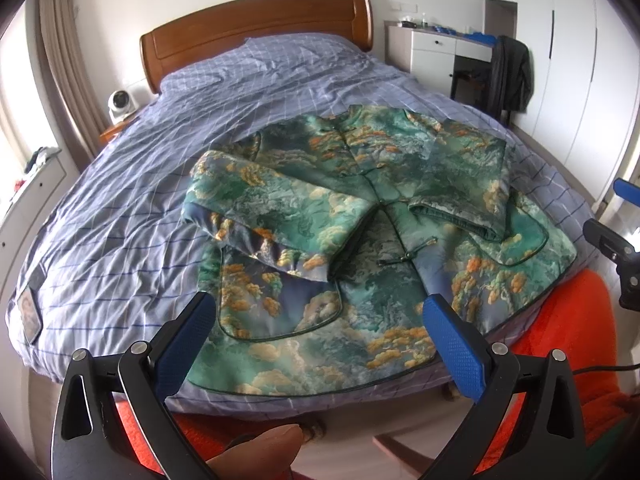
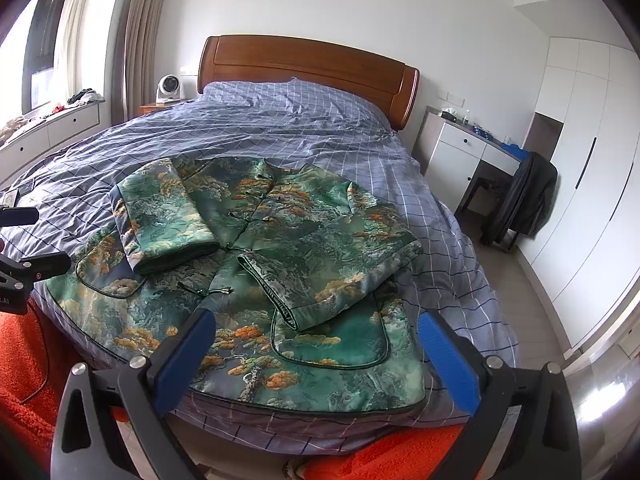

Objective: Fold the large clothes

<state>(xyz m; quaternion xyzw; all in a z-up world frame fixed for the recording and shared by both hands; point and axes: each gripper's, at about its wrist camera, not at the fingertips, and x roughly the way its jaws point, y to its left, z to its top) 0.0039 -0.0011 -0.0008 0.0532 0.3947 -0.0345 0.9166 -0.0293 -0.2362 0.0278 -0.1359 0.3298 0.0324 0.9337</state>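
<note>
Left hand-held gripper (image 1: 320,316): tilted down over the near bed edge, blue pads spread wide, nothing between them; a fingertip (image 1: 260,448) shows below it. Right hand-held gripper (image 2: 316,334): likewise tilted down, jaws fully apart, empty.

Jacket (image 2: 256,280): green, patterned in orange and cream, front up on the near part of the bed (image 2: 280,128), hem toward the grippers, collar toward the headboard (image 2: 308,64); both sleeves folded inward across the chest.

Bed cover: blue-grey check, wrinkled.

Beyond: small white fan (image 2: 170,86) at the bedside, white desk (image 2: 472,152), chair draped with dark clothing (image 2: 524,196), white wardrobe (image 2: 592,160), curtains (image 2: 140,32).
</note>
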